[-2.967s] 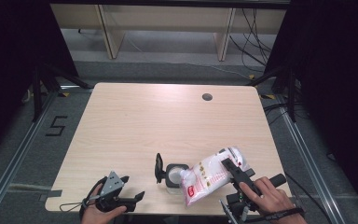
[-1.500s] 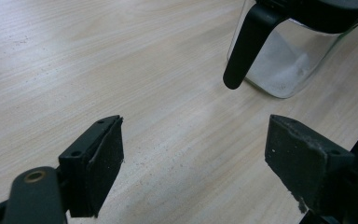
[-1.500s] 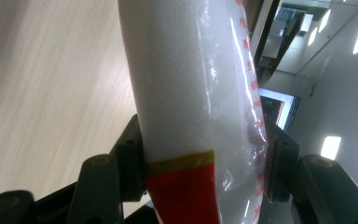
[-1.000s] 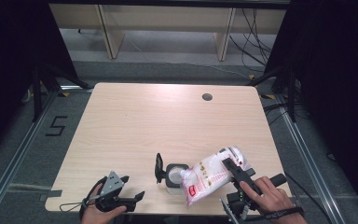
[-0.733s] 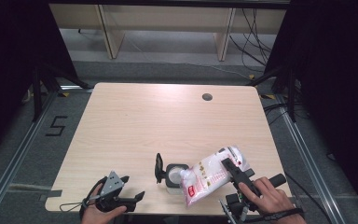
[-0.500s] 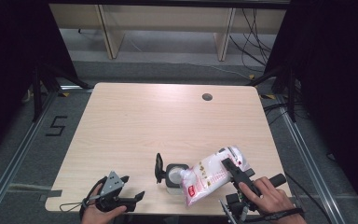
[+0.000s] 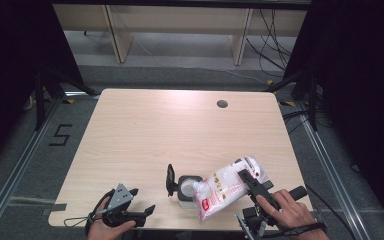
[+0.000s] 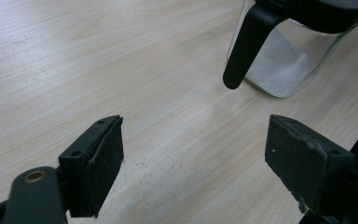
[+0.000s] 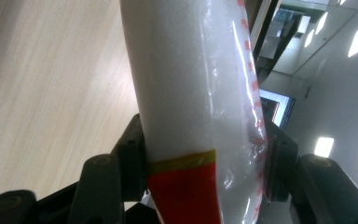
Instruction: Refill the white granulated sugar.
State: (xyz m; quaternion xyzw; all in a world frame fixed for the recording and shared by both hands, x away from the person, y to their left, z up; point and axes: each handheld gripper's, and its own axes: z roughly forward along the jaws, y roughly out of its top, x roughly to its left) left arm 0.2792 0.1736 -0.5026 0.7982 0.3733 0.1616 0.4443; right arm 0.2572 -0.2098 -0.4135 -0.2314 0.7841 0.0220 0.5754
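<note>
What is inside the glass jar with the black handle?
The jar holds some white powder piled low at its bottom. From above, the bag covers part of its open mouth.

I note a light wooden table (image 7: pixel 145 130), round cable hole (image 7: pixel 222 104) near its far edge, grey floor (image 7: pixel 180 65), floor marking "5" (image 7: pixel 60 135), cables (image 7: pixel 260 30).

We note a clear plastic bag of white granules with red print (image 7: pixel 226 187), tilted mouth-down over a square glass jar with black hinged lid (image 7: pixel 187 188) standing open near the tabletop's front edge.
</note>
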